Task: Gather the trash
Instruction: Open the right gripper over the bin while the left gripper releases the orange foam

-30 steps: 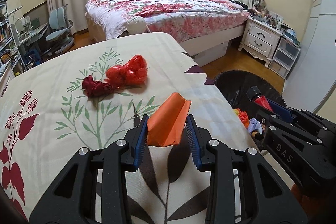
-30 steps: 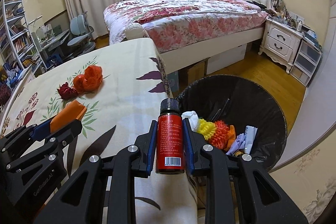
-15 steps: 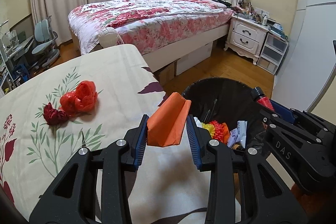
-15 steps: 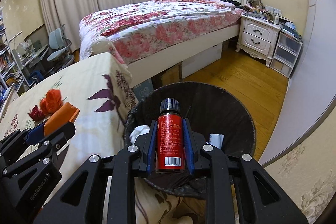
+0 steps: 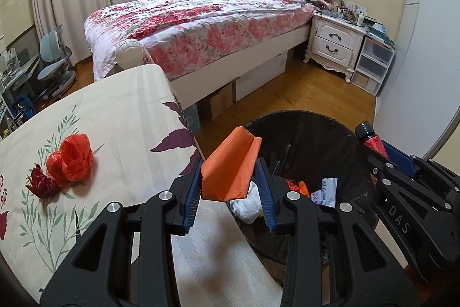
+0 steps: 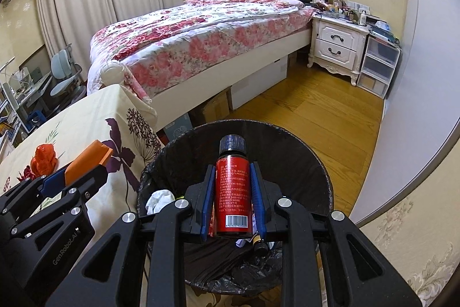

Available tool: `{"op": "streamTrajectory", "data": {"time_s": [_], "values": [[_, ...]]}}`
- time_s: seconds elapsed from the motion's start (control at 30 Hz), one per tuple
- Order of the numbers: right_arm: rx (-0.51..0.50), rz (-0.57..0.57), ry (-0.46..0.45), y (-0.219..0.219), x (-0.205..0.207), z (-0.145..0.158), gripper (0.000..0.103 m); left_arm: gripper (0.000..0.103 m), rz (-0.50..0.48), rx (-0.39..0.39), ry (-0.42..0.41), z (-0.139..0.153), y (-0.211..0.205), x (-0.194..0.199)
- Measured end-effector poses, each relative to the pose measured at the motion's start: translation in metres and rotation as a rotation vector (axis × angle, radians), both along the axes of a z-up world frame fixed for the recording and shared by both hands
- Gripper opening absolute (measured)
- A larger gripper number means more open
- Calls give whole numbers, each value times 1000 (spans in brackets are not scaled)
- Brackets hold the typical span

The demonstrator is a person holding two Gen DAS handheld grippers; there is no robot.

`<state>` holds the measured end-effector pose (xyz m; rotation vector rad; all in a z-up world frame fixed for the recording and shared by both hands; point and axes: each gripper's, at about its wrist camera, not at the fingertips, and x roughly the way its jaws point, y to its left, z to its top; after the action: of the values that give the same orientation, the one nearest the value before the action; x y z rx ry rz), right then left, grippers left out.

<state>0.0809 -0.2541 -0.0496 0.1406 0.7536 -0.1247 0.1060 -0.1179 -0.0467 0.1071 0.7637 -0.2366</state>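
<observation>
My left gripper (image 5: pixel 228 186) is shut on a folded orange paper (image 5: pixel 230 166) and holds it over the table's right edge, beside the black-lined trash bin (image 5: pixel 310 134). My right gripper (image 6: pixel 231 192) is shut on a red-labelled bottle with a black cap (image 6: pixel 232 186), held upright above the bin's opening (image 6: pixel 287 143). The bin holds white tissue (image 5: pixel 248 203) and coloured scraps. An orange-red crumpled wrapper (image 5: pixel 72 160) and a dark red one (image 5: pixel 40 183) lie on the floral tablecloth (image 5: pixel 120 120). The orange paper (image 6: pixel 89 160) also shows in the right wrist view.
A bed with a floral quilt (image 5: pixel 201 16) stands behind the table. A white nightstand (image 5: pixel 336 45) and plastic drawers (image 5: pixel 373 65) line the far right wall. Wooden floor (image 6: pixel 316 111) lies between bed and bin. A desk chair (image 5: pixel 54 62) stands at far left.
Both grippers have swung right from over the table toward the bin. The bottle is now above the bin's opening; the orange paper has reached the table edge. Both grips stayed shut.
</observation>
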Motion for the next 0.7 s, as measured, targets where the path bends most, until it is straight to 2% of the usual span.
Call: {"op": "streamTrajectory", "data": {"time_s": [0.7], "values": [[1, -52, 45, -17, 15, -19, 25, 36, -33, 40, 34, -14, -28, 22]]}}
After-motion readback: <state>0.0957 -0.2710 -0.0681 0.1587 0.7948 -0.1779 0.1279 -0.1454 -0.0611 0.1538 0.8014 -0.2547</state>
